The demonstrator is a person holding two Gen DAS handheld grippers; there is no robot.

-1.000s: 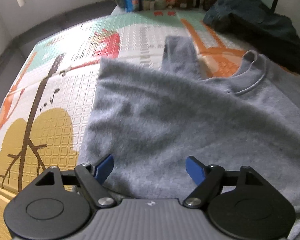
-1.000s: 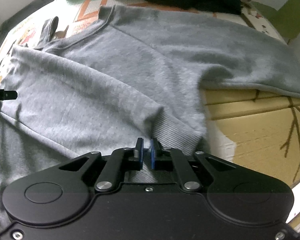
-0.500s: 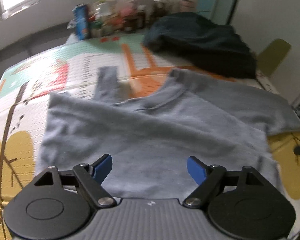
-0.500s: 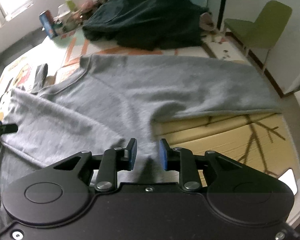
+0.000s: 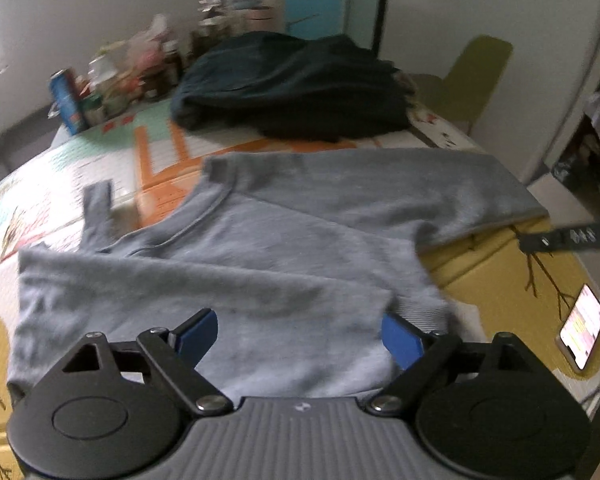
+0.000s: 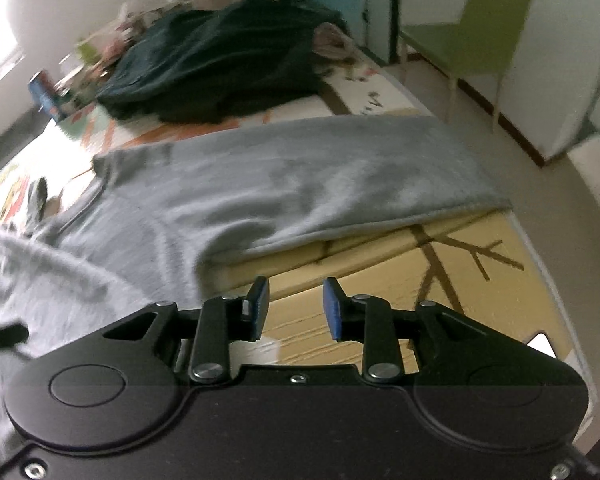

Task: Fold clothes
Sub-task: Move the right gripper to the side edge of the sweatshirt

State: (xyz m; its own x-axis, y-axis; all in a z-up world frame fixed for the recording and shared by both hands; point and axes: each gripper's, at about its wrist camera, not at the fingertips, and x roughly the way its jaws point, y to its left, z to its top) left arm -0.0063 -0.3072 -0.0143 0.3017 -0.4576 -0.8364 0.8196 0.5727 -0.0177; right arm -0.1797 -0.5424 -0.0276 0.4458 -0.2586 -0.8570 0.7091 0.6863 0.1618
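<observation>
Hovering above the folded lower half of the grey sweatshirt, you are holding your left gripper with its blue pads spread wide and nothing pinched between them; the cloth is only lying beneath, filling the lower centre of the left wrist view. Your right gripper is standing over bare yellow play mat at the lower centre of its own view, its jaws having just been opening, part-way apart now and empty, with the sweatshirt's edge lying just to the left of them. Both claws are released, which I am reading as you backing off from a finished fold to take in the whole garment before choosing the next grip. The sweatshirt is lying across the middle of the mat: one part is doubled over the body at the lower left, the crew neckline is showing at centre left, a narrow grey sleeve end is poking out at the far left, and the other sleeve is stretching flat toward the right edge, not yet folded in. A dark heap of clothes is sitting well behind it at upper centre, untouched.
</observation>
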